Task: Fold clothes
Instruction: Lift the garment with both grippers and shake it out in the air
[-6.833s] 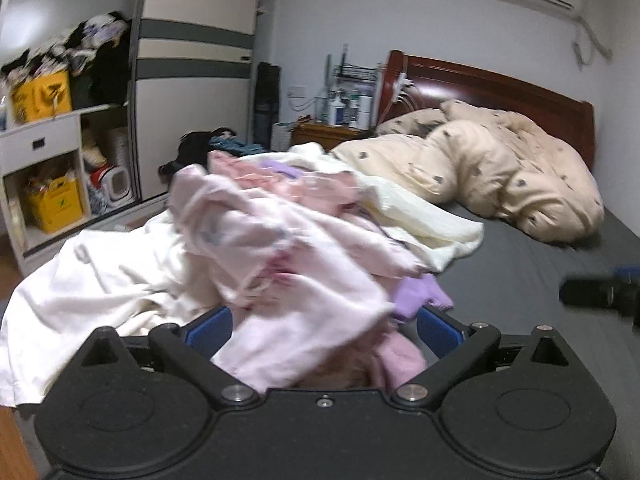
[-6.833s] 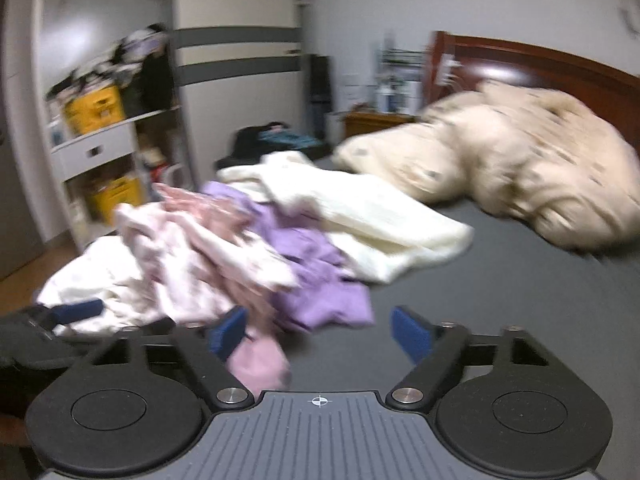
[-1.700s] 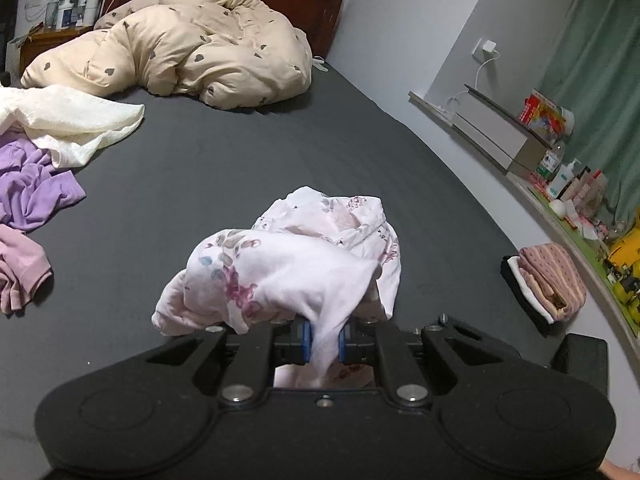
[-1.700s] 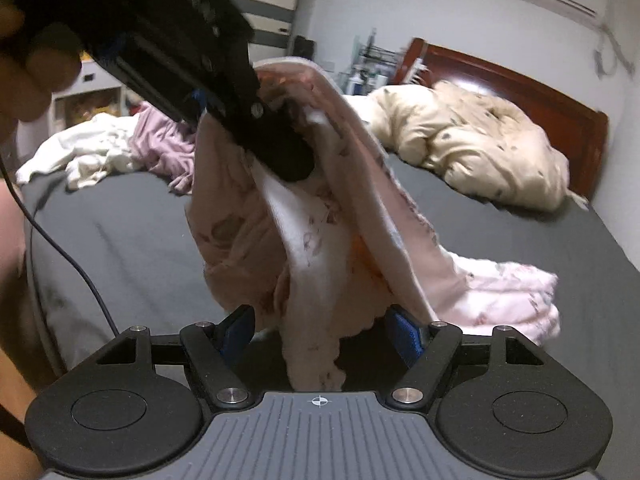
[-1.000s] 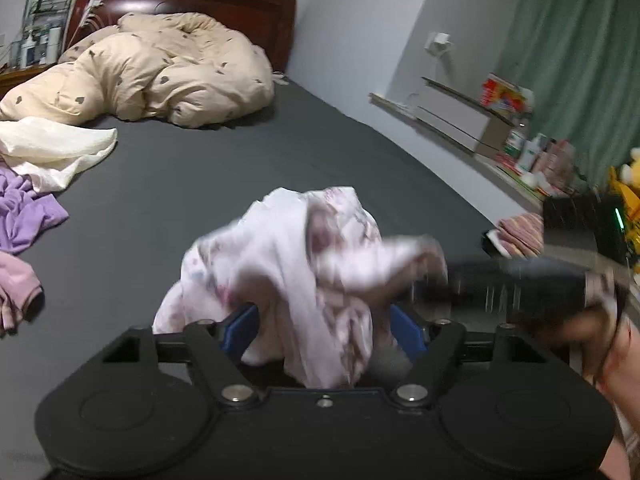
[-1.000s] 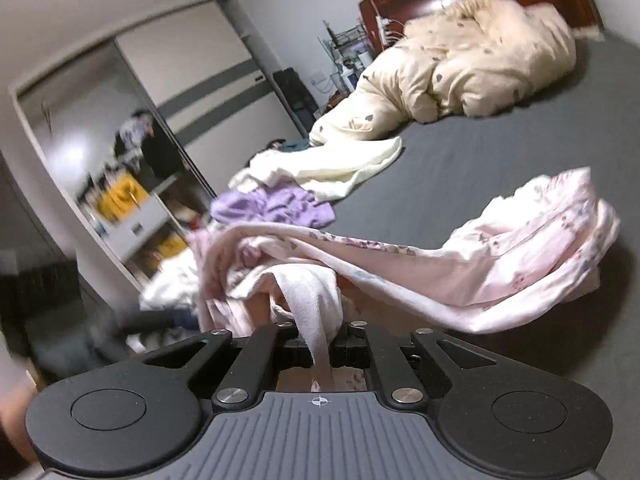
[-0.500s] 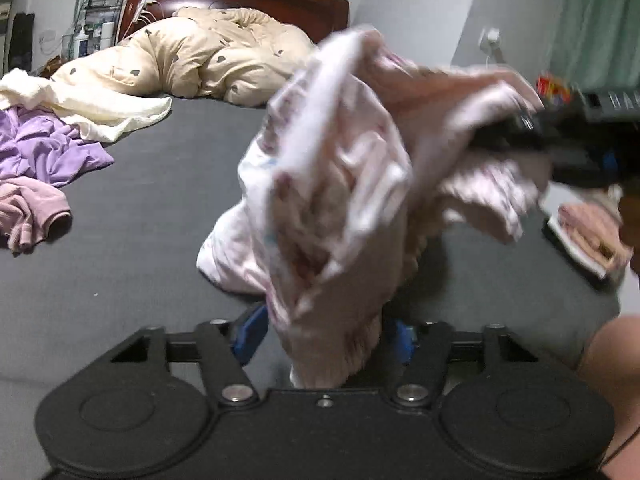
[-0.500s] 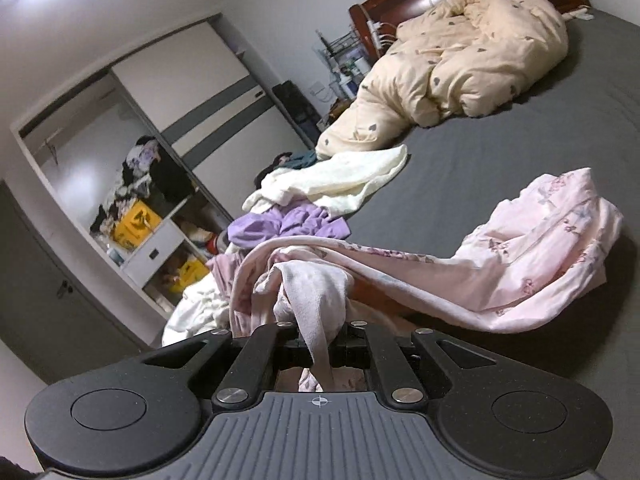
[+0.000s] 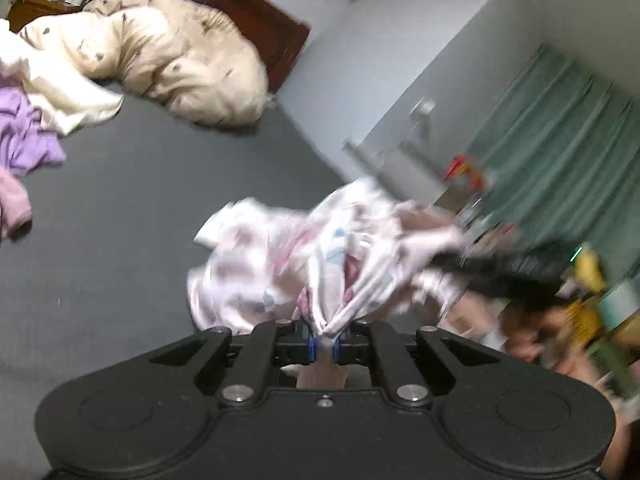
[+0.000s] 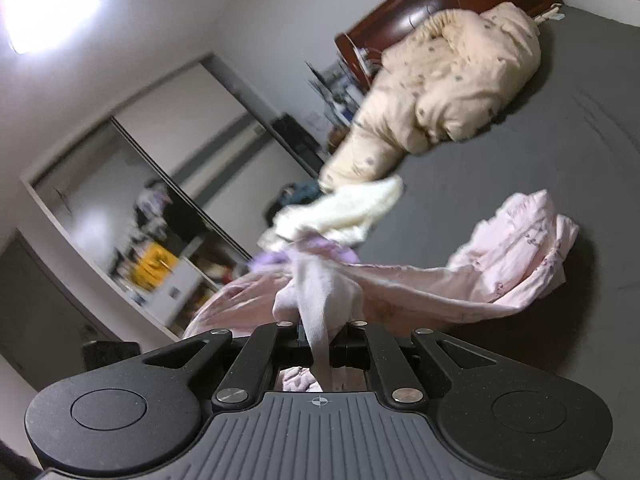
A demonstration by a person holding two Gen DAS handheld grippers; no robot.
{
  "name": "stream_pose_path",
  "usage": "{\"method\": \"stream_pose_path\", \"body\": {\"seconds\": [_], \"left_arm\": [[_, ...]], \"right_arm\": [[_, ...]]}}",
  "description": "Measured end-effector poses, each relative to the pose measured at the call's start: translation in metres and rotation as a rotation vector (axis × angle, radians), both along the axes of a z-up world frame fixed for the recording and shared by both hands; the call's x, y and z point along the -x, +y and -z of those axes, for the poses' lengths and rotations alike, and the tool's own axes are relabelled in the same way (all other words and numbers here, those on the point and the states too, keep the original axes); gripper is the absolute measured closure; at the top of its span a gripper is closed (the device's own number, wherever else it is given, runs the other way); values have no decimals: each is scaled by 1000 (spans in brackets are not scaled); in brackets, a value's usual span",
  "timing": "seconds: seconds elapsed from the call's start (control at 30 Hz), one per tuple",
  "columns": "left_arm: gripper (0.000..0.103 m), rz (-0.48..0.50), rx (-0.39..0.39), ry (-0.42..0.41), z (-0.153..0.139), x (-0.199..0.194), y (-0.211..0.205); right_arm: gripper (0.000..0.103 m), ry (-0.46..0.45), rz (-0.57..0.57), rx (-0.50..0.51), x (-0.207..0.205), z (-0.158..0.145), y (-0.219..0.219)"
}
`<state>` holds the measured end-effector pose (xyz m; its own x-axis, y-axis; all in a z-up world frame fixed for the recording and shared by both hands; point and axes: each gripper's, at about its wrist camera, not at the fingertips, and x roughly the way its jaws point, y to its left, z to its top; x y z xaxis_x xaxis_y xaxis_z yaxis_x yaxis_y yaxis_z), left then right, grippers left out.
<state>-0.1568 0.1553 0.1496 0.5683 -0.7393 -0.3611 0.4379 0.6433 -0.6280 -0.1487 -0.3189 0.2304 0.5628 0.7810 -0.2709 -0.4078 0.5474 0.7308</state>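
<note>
Both my grippers — left, right — pinch the garment; I'd part them evenly, drawing the bunch ahead taut.

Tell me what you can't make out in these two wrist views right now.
- Left wrist view: the right gripper and the shelf clutter behind it are smeared by motion blur.
- Both views: the pink floral garment is bunched, so its type is unclear.
- Right wrist view: the wardrobe shelves are blurred, their contents unreadable.
</note>
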Motion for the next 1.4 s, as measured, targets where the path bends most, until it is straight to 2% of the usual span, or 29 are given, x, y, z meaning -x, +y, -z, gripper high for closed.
{"method": "stream_pose_path", "body": {"seconds": [0.03, 0.1, 0.2, 0.33, 0.53, 0.7, 0.8, 0.87, 0.93, 1.07, 1.2, 1.3, 1.37, 1.4], "left_arm": [[95, 2, 34, -5, -13, 3, 9], [95, 9, 100, -10, -37, 7, 24], [95, 21, 197, -25, -74, 15, 41], [95, 39, 282, -74, -120, 23, 54], [95, 54, 322, -202, -209, 38, 58], [94, 23, 339, -293, -290, 44, 57], [94, -3, 322, -367, -333, 42, 49], [94, -10, 321, -378, -351, 33, 44], [94, -23, 327, -355, -363, 14, 39], [94, -75, 322, -236, -368, -40, 28], [94, -133, 274, -72, -356, -125, 7], [94, -225, 235, 35, -346, -192, -7], [94, -297, 213, 86, -343, -236, -21], [94, -319, 197, 88, -349, -253, -26]], "right_arm": [[98, -7, 3, -35, 26, 3, 8], [98, -26, 12, -95, 41, -15, -6], [98, -85, 32, -147, 65, -49, -24], [98, -184, 49, -200, 94, -100, -41], [98, -369, 86, -162, 123, -195, -49], [98, -521, 118, -127, 146, -274, -55], [98, -565, 130, -106, 137, -312, -57], [98, -557, 135, -102, 122, -329, -59], [98, -511, 138, -109, 96, -339, -61], [98, -389, 173, -103, 27, -345, -65], [98, -256, 239, -77, -59, -339, -65], [98, -166, 294, -55, -126, -336, -64], [98, -112, 333, -40, -170, -334, -64], [98, -113, 364, -30, -193, -340, -69]]}}
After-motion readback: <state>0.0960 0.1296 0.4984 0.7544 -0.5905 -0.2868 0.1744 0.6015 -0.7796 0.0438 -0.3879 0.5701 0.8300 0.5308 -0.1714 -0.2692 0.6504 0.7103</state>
